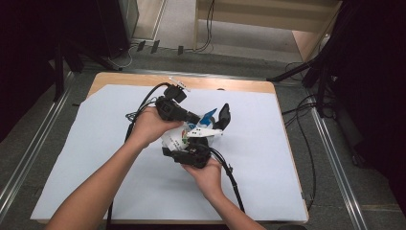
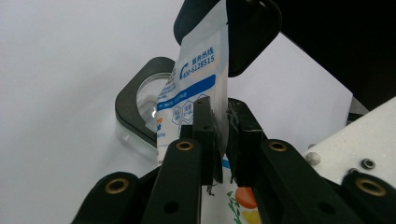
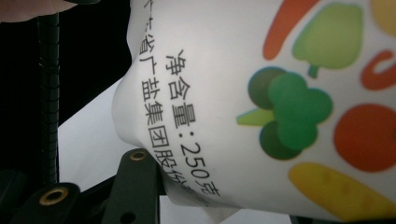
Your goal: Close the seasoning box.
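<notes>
A person holds a small white bag (image 1: 184, 139) over the middle of the table (image 1: 268, 158), up off the white sheet (image 1: 86, 158). The right gripper (image 1: 191, 152) holds the fat lower part of the bag, likely to keep it steady. In its own view the bag with vegetable pictures (image 3: 261, 102) sits very close, so I cannot tell if those jaws squeeze it.

The left gripper (image 2: 223, 135) has its jaws almost together on the bag's thin flat top edge (image 2: 201, 79), maybe to pull it open. The pads look a tiny bit apart, so the pinch seems loose.

A black ring with a clear middle (image 2: 140, 107) lies behind the bag, half hidden.
</notes>
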`<state>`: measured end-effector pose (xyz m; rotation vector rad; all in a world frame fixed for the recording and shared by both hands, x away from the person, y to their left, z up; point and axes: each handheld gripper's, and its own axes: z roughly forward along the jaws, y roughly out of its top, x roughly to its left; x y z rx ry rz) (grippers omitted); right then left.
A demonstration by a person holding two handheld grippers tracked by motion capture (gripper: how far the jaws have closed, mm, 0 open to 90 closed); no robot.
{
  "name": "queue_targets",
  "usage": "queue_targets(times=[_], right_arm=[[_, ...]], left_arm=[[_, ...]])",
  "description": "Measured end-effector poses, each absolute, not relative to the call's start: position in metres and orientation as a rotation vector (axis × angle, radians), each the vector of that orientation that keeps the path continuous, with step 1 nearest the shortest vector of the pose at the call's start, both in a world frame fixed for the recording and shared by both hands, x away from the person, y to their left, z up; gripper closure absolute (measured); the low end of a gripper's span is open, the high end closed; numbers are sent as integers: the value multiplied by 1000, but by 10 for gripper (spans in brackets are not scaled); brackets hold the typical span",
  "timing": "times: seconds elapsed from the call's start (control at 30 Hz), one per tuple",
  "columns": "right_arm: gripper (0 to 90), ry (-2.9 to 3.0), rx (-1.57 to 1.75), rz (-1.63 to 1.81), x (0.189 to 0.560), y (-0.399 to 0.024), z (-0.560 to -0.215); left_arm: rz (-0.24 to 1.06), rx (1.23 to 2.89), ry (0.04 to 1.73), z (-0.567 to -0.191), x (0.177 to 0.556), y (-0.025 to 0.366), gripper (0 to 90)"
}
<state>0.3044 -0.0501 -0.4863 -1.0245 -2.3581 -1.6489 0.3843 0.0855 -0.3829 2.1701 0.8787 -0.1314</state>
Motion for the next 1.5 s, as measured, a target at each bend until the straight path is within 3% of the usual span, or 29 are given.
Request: queue_targets(times=[0.53, 1.07, 1.17, 1.27, 1.5], right_arm=[[606, -2325, -1044, -1637, 307, -51, -487], [611, -2335, -1038, -1636, 307, -52, -486], [613, -2344, -1037, -1631, 307, -51, -487], [611, -2357, -1025, -1636, 306, -51, -486], [570, -2362, -1010, -1637, 307, -51, -485]], left_arm=[[-109, 2151, 887, -380, 384, 91, 796], [-63, 2236, 900, -385, 384, 88, 725], [-51, 2245, 908, -386, 383, 88, 769], [-42, 2242, 927, -385, 386, 92, 887], [-27, 2231, 951, -384, 385, 87, 900]])
